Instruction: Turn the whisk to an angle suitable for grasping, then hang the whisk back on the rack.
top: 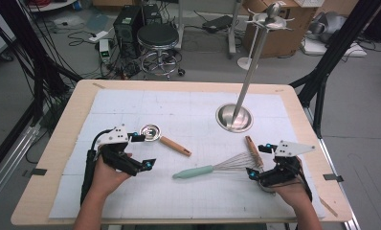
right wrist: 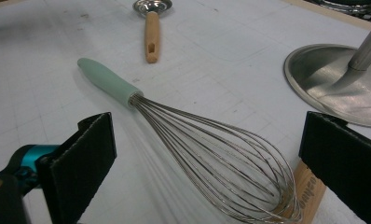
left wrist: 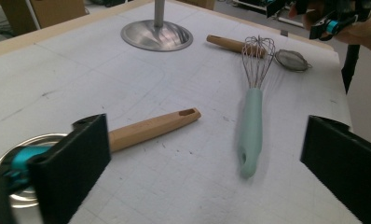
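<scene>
A whisk with a mint handle point(top: 193, 171) point(left wrist: 251, 126) point(right wrist: 106, 81) lies on the white mat, its wires toward my right gripper point(top: 259, 160) point(right wrist: 207, 140). That gripper is open, its jaws on either side of the wire head. A wooden-handled strainer point(top: 253, 151) point(left wrist: 291, 59) lies partly under the wires. A metal spoon with a wooden handle point(top: 175, 146) point(left wrist: 151, 127) point(right wrist: 151, 32) lies at centre left. My left gripper point(top: 143, 151) point(left wrist: 204, 154) is open beside the spoon's bowl and holds nothing.
A metal stand with a round base point(top: 234, 118) point(left wrist: 156, 35) point(right wrist: 337, 79) and a tall tilted pole rises at the back right of the mat point(top: 131, 108). Beyond the wooden table edge point(top: 179, 85) are a stool point(top: 157, 36), boxes and cables.
</scene>
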